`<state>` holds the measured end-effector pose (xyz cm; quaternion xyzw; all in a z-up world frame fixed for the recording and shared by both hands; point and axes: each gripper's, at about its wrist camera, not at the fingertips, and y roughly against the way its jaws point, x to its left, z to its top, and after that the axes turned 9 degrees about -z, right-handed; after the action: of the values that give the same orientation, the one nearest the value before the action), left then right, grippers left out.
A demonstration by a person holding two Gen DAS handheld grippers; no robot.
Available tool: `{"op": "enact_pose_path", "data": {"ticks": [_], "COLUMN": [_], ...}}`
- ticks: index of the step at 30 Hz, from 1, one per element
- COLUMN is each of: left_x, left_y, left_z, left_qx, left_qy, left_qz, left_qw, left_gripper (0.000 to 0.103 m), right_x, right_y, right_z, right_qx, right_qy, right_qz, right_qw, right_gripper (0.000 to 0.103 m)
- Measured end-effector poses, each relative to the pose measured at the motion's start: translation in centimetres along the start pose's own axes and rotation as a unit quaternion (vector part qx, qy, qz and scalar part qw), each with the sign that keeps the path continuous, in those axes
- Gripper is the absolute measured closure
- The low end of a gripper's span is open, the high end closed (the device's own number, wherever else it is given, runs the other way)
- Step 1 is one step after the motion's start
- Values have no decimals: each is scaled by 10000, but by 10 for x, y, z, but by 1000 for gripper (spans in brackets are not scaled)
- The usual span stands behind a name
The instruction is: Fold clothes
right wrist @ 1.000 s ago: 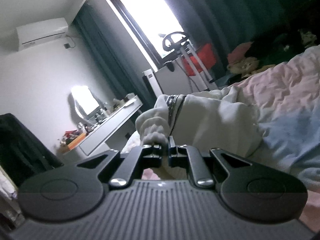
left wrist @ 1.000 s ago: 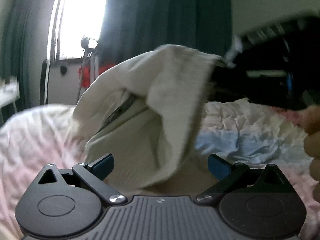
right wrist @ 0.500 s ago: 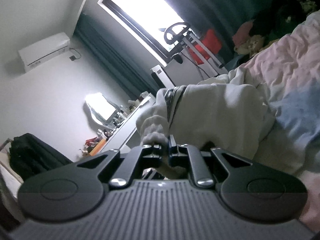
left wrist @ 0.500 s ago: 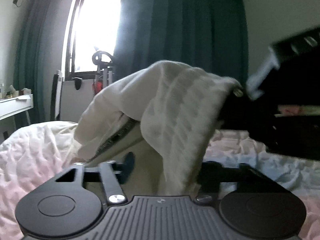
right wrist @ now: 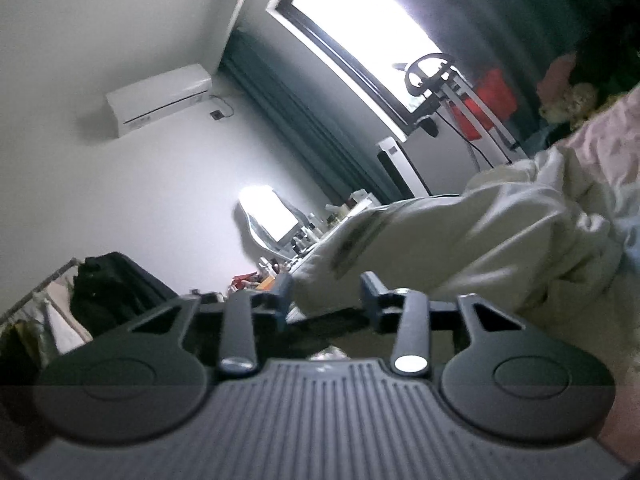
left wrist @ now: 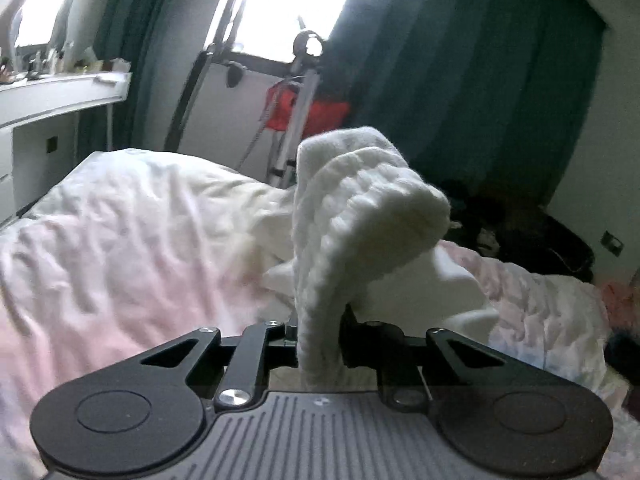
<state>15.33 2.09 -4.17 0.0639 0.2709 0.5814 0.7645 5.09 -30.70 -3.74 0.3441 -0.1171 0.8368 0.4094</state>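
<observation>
A white knitted garment (left wrist: 360,208) lies on the bed, and one ribbed fold of it stands up in front of the left wrist camera. My left gripper (left wrist: 318,332) is closing, and its pads press on the lower end of that fold. In the right wrist view the same garment (right wrist: 480,240) looks cream and sags onto the pink and white duvet (right wrist: 608,148). My right gripper (right wrist: 326,292) is opening. Its blue fingertips (right wrist: 285,290) stand apart, and the cloth's edge hangs loose between them, untouched by the pads.
The rumpled duvet (left wrist: 120,232) covers the bed. A white dresser (left wrist: 60,96) stands at the left, and a stand with a red bag (left wrist: 308,108) is by the window. Dark curtains (left wrist: 460,80) hang behind. A clothes rack with a black garment (right wrist: 108,284) is at the right view's lower left.
My left gripper went from wide open to shut on the garment's fold and swung left across the bed. My right gripper let go of the ribbed cuff, and its jaws parted.
</observation>
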Motion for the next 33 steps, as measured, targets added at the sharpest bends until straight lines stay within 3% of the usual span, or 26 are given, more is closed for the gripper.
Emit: {"op": "enact_pose_path", "data": {"ticks": [5,8,11,13,16,20,23,28,32,33], "left_x": [64,99,138,160,184,201,206,204,203,205], "left_y": [40,56,62,69,72,80,77,78,78,77], "left_z": [28,22,9,6,8,12,16,16,11,11], "left_qx": [-420,-622,-454,-481,-671,-961,-1086,-1220,-1277,-1300], "left_qy": [233,440,826,1246,1798,1668,1746,1624,1653,1688], "left_qz": [141,281,351,297,127,9,-153,-274,-374,-390], "left_qw": [9987,9967,9949,9906,9813,9813,9785,9788,9772,9763], "left_gripper": [88,88,88,88,88,88,89,89,89,89], "right_x": [-5,-4,-9,-8,5,18,34,33,21,21], "right_y": [-14,-30,-46,-60,-80,-107,-132,-169,-197,-201], "right_z": [-11,-24,-42,-56,-80,-102,-114,-119,-123,-124], "right_qx": [194,570,956,1198,1615,1810,1632,1326,1558,1550], "right_qy": [101,472,615,828,1672,1914,2308,2657,2473,2487], "right_qz": [-541,-1003,-1329,-1618,-2034,-1869,-1768,-1896,-1754,-1818], "right_qw": [9983,9922,9846,9760,9511,9464,9428,9359,9401,9387], "right_gripper": [59,59,59,59,59,58,41,40,41,46]}}
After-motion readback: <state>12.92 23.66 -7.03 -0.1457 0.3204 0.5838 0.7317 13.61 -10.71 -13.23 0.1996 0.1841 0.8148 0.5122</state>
